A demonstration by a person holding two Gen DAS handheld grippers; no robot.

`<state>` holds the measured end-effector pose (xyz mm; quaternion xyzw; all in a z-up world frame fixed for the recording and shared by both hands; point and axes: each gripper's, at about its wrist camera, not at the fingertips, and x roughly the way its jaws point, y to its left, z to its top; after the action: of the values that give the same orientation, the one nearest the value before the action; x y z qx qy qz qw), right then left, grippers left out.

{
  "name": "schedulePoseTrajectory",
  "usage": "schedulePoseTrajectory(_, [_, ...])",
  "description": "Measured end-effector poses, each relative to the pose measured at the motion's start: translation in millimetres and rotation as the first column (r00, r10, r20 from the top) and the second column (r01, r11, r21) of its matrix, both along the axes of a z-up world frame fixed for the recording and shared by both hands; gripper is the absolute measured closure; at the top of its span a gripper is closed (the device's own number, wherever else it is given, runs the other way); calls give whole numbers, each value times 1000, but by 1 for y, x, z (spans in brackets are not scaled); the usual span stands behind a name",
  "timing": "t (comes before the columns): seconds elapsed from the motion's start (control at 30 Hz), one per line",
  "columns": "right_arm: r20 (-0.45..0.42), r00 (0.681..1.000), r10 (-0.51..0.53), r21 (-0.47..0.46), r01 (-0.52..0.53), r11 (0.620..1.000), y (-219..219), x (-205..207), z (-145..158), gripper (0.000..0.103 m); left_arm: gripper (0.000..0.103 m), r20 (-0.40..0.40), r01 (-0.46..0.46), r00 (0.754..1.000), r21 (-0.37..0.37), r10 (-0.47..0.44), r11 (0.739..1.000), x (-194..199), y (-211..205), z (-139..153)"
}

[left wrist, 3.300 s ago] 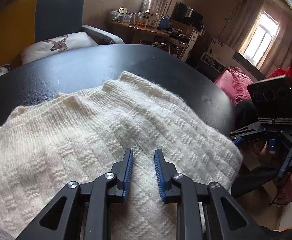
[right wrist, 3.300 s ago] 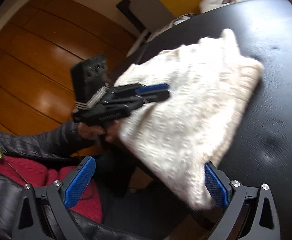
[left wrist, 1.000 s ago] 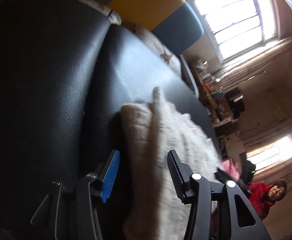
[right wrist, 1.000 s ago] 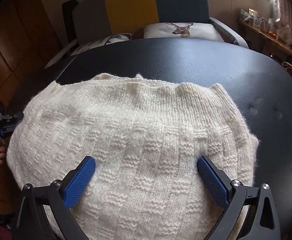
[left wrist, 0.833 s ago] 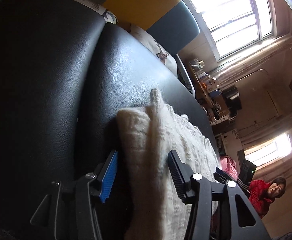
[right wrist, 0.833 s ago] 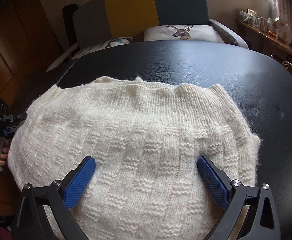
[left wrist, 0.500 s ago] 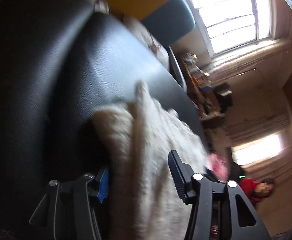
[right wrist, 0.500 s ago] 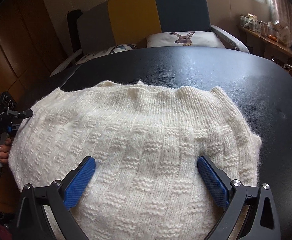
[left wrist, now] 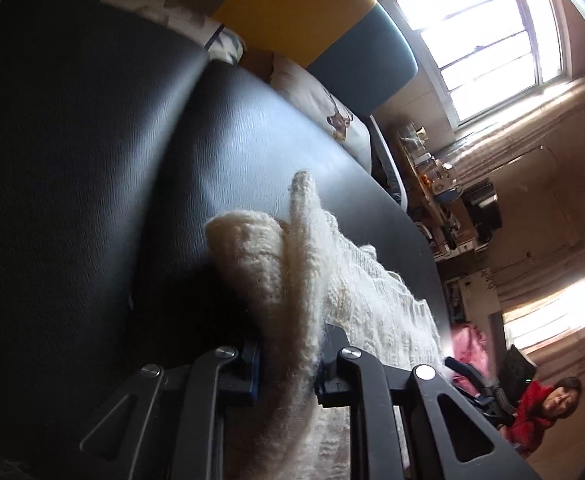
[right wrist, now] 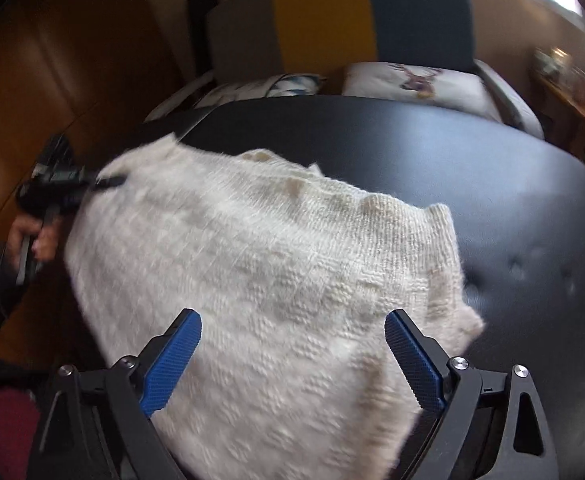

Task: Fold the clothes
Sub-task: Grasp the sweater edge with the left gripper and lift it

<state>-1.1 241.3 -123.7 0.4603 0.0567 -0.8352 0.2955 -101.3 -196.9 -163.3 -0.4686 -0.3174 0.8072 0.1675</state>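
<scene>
Pinching a folded edge of the cream sweater [left wrist: 276,280], the left tool [left wrist: 286,368] sits on the black counter [left wrist: 92,160]; above the sweater, the right tool [right wrist: 292,344] is spread wide.

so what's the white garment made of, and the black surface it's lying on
The white garment looks like chunky knitted wool or a wool-like yarn: raised block-stitch texture and fuzzy stray fibres at its edges. The black surface looks like leather or faux leather: fine grain, soft sheen, a padded seam; which one cannot be told.
</scene>
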Motion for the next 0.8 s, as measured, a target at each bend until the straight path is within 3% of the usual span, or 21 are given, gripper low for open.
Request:
schedulePoseTrajectory(0.13, [37,984,176,147,-179,973,-16,-4,-6,14,86,5,17,1000,-61,-17,998,-14,-10,16])
schedulePoseTrajectory(0.3, [141,953,269,217,-295,930,-20,-16,-30,16,85,25,52,998,-40,-51,998,-25,-12,33])
schedulePoseTrajectory(0.4, [168,939,300,235,-334,913,-22,-19,-41,16,85,26,62,998,26,-63,998,-20,-10,46])
schedulePoseTrajectory(0.57, [142,948,285,209,-310,927,-19,-16,-53,4,86,-33,97,995,148,-93,984,-4,13,78])
schedulePoseTrajectory(0.8, [68,974,218,155,-227,962,-9,-3,-59,1,86,-62,78,996,293,-62,953,5,78,126])
